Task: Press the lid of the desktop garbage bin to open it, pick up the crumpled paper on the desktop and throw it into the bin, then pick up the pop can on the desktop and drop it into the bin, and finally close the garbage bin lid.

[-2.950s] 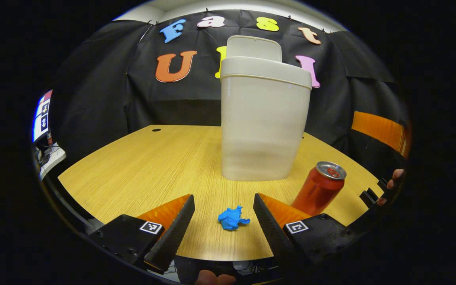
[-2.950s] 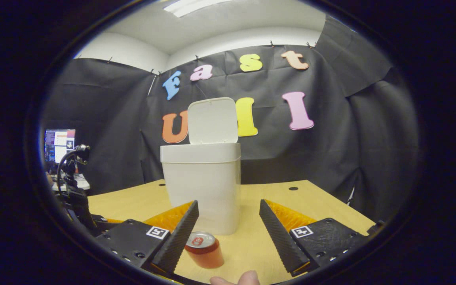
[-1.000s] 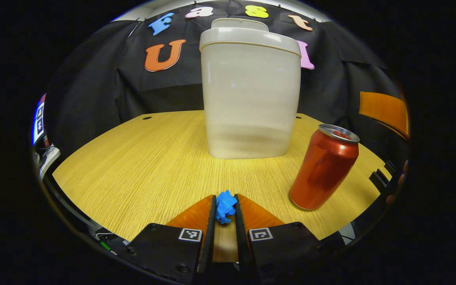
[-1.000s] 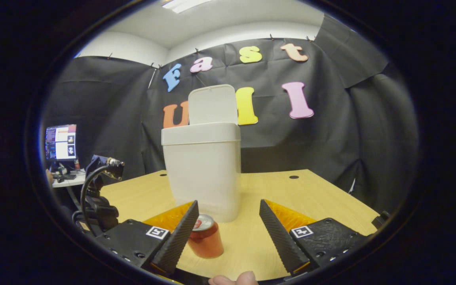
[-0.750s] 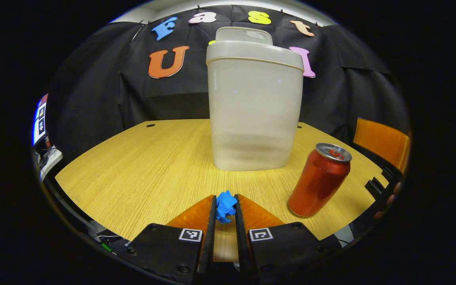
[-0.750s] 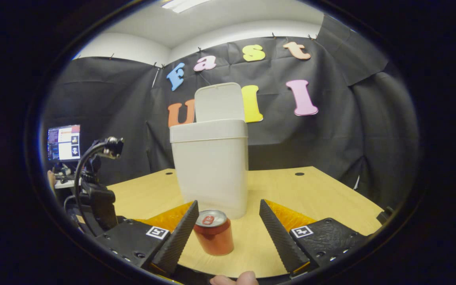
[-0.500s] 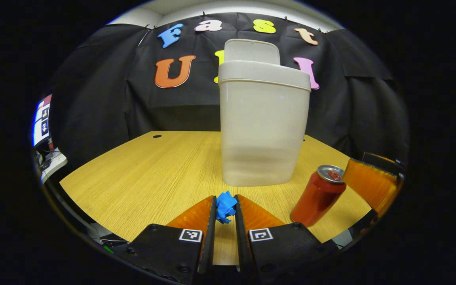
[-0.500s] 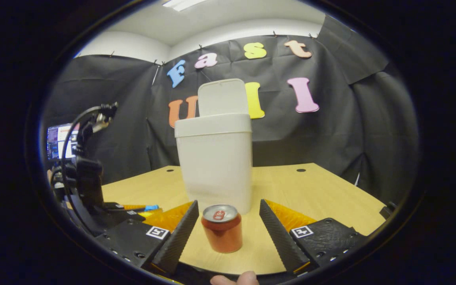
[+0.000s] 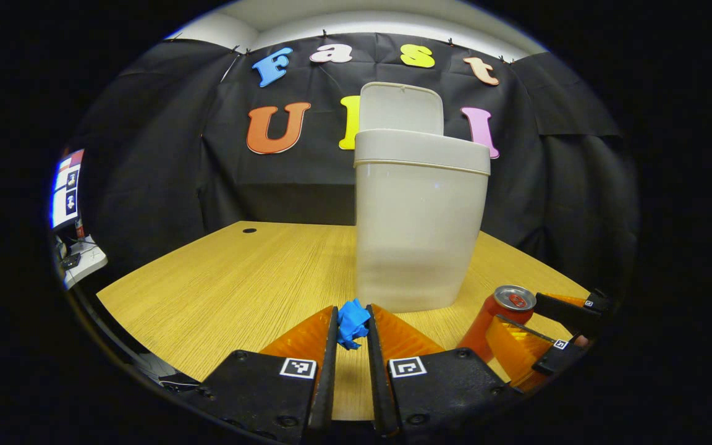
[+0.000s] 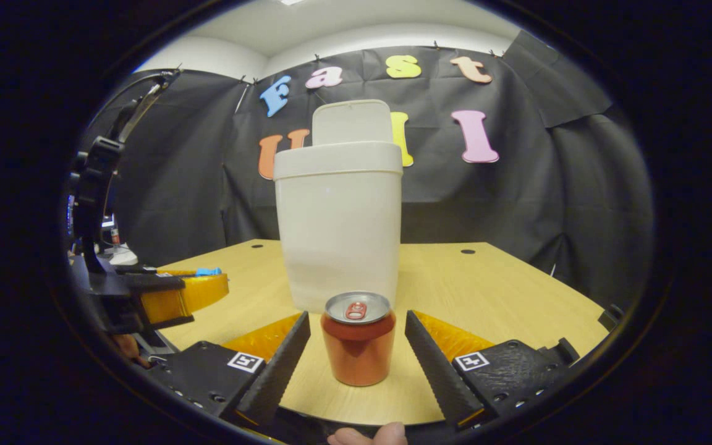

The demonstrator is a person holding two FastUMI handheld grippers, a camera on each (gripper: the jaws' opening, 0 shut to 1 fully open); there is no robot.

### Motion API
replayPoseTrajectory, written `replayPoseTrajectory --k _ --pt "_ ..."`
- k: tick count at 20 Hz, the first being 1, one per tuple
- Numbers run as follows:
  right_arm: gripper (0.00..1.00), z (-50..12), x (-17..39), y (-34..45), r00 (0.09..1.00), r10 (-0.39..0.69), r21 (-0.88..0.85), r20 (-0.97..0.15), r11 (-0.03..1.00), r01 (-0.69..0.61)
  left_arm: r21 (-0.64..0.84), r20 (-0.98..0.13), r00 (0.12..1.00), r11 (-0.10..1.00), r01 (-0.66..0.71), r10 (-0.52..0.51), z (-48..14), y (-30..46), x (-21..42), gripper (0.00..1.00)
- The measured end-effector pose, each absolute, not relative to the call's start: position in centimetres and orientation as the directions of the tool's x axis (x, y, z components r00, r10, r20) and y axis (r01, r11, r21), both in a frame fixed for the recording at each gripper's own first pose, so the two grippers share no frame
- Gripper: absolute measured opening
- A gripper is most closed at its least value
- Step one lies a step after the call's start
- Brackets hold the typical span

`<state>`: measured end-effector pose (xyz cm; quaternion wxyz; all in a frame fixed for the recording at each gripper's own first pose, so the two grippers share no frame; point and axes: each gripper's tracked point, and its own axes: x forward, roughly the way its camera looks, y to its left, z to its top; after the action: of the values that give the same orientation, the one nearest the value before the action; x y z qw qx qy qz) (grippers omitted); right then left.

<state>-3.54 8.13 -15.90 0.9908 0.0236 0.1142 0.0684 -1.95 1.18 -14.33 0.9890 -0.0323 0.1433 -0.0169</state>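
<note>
- Wooden table [image 9: 226,278] is carrying the bin [image 9: 418,235], its lid [image 9: 400,108] standing open.
- Left gripper [image 9: 350,334] is pinching the crumpled paper [image 9: 352,322] between both fingers, above the table.
- Right gripper [image 10: 356,346] is spreading its fingers around the can [image 10: 358,339], not touching it.

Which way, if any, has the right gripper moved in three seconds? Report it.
Yes. The right gripper went forward and leftward: the bin looms larger, and the pop can, earlier by one finger, stands centred between its open fingers.
</note>
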Motion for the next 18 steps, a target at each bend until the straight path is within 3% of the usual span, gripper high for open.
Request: replayPoseTrajectory --k 18 --pt "0.96 -23.1 -1.6 7.9 0.899 0.121 0.076 -0.422 0.992 -0.098 -0.047 -0.180 0.983 0.999 0.013 -0.021 -9.2 2.5 -0.8 0.29"
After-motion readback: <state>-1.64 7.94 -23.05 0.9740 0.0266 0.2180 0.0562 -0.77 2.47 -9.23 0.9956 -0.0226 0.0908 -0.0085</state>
